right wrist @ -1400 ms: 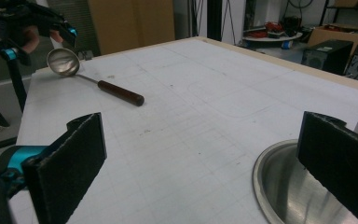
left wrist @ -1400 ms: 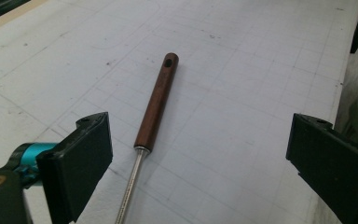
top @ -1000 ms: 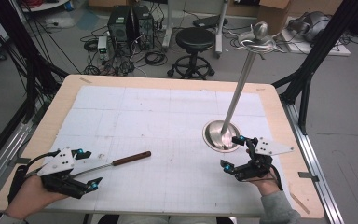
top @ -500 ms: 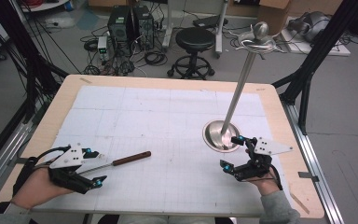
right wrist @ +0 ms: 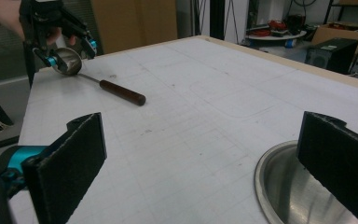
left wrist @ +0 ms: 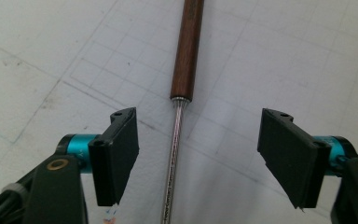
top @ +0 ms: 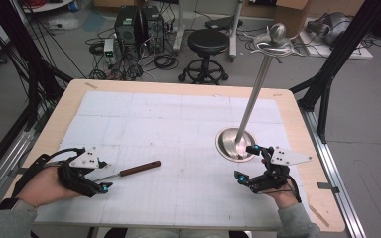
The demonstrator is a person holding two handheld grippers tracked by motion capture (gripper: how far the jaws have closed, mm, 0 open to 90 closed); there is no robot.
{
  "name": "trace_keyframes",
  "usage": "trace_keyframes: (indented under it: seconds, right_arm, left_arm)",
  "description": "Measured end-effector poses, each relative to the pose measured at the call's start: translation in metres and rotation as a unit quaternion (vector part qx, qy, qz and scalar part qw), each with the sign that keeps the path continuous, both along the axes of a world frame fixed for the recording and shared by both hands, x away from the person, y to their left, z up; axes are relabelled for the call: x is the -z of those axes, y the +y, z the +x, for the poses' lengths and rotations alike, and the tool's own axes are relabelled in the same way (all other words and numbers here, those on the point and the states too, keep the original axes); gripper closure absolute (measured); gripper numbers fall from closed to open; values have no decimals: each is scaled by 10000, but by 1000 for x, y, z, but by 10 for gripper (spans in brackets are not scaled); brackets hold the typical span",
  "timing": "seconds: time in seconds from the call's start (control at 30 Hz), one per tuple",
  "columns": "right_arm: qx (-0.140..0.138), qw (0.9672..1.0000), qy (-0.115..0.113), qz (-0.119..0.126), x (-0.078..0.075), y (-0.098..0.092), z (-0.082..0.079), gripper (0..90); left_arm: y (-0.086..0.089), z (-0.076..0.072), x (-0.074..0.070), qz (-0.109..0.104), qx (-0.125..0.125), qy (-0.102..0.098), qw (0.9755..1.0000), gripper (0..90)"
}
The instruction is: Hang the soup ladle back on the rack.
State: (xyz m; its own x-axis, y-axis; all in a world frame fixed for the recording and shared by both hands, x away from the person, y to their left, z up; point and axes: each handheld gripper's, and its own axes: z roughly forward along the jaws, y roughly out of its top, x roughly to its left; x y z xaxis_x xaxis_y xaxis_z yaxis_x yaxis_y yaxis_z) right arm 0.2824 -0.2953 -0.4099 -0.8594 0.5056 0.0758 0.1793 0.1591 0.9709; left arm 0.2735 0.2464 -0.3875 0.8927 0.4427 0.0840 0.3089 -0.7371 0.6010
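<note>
Ladle (top: 129, 171) near the bench's (top: 178, 88) front-left corner, brown wooden handle, thin steel shaft (bowl under left gripper (top: 95, 177)), both grippers' jaws wide, right gripper (top: 244, 164) by the stand (top: 235, 144).

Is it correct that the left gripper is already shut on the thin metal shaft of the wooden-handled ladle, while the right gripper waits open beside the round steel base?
Not quite. The left gripper is open: in the left gripper view its jaws stand wide apart on either side of the ladle, not touching its shaft. The rest holds: the right gripper is open beside the round steel base.
</note>
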Motion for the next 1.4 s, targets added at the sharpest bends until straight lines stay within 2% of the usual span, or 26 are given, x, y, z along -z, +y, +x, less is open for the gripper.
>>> trace_keyframes:
  seconds: [0.1,0.2,0.23,0.27,0.3,0.43,0.47,0.63,0.77,0.93,1.07,1.17,1.2,1.3,1.4]
  right_arm:
    - [-6,10000,16,-4,0,0,0,6]
    - [-7,10000,28,-19,0,0,0,6]
    - [-14,10000,31,-18,0,0,0,6]
    - [-15,10000,31,-26,0,0,0,6]
    - [-15,10000,31,-26,0,0,0,6]
    - [-19,10000,52,-9,1,0,0,6]
    - [-29,10000,48,-17,1,0,0,6]
    - [-22,10000,52,18,0,0,0,6]
    - [-33,10000,49,17,0,-1,0,6]
    - [-34,10000,46,22,0,-1,0,6]
    - [-47,10000,66,4,1,0,1,6]
    - [-63,10000,68,7,1,0,1,6]
    - [-52,9999,85,22,1,0,0,6]
    - [-49,10000,68,27,0,-1,0,6]
    - [-55,10000,68,25,0,-1,0,6]
  left_arm:
    - [1,3,1,68,-12,63,10000,353]
    - [1,9,3,116,-72,207,9997,394]
    - [1,11,4,176,-118,272,9994,408]
    - [1,13,7,291,-126,313,9990,472]
    - [1,13,7,291,-126,313,9990,490]
    - [-3,18,13,542,-89,445,9975,534]
    - [-3,18,13,542,-89,445,9975,543]
    - [-9,24,16,872,24,542,9947,591]
    - [-9,26,17,917,29,605,9939,622]
    - [-10,28,23,1104,55,724,9912,652]
    - [-11,29,22,1159,120,789,9901,677]
    - [-13,31,22,1196,181,885,9887,746]
    - [-14,32,22,1248,169,899,9879,814]
    - [-15,33,21,1334,172,920,9866,823]
    - [-16,33,21,1345,197,906,9866,828]
